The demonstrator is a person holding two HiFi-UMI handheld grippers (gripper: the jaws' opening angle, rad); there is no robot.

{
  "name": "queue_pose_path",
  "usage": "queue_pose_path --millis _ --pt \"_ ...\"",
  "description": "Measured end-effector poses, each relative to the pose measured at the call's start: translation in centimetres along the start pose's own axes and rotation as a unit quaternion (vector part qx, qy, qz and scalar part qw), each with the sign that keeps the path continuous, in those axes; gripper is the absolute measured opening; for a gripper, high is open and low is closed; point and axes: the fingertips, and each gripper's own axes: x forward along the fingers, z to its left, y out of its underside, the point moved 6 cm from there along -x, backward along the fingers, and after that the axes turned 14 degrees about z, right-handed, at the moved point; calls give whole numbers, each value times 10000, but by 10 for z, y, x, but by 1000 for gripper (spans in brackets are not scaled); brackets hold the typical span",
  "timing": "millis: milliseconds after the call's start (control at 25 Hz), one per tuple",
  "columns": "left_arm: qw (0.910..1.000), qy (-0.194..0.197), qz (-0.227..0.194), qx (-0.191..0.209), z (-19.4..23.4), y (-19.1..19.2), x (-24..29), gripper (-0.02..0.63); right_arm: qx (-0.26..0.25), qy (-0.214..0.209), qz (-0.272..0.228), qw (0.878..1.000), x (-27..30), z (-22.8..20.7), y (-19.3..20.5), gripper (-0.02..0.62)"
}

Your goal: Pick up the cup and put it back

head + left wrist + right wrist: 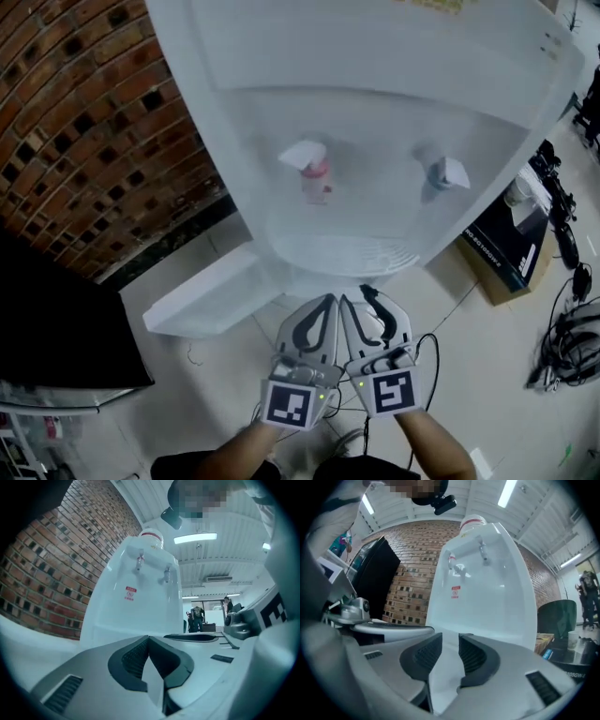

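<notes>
- Grey plastic fills the near foreground: the left gripper (148, 639) and the right gripper (450, 638) are held side by side, almost touching, low in front of the person, with both forearms showing at the bottom of the head view.
- Each carries its marker cube at the back, the left cube (289, 403) just beside the right cube (394, 391).
- The left gripper's fingers are closed tip to tip, with only a small wedge of space behind the tips, and they have hold of nothing.
- The right gripper's fingers stand a narrow slot apart. Nothing sits in it — only the white cabinet beyond shows through.
- Pale floor tiles (216, 375) lie below the grippers, and a white flap (202, 295) juts out at floor level to the left.
- Straight ahead stands a white water dispenser (375, 122). It has a red tap (309, 169) on the left and a blue tap (441, 173) on the right, above a ribbed drip tray (342, 248) that holds nothing.
- The cup (517, 192) — small, white and too small to read in detail — appears to stand on the dark top of a cardboard box (506, 258). The box is to the right of the dispenser, and the cup is well apart from both grippers.
- A tangle of black cables (567, 342) lies on the floor further right.
- A black cabinet (56, 328) stands at the left, against a red brick wall (84, 122) that runs behind the dispenser.
- Far off in the left gripper view, people (197, 616) stand under a strip light (195, 538).
</notes>
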Motion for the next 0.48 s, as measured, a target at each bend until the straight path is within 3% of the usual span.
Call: queue_pose_path --millis 360,440,480 --pt "9997 -170 161 56 23 92 14 0 63 97 1 9999 58 4 101 117" --pt "9996 -177 229 78 27 103 17 0 158 105 81 9998 74 0 122 206" --pt "9995 -176 252 92 29 106 17 0 217 145 132 9996 83 -4 132 206"
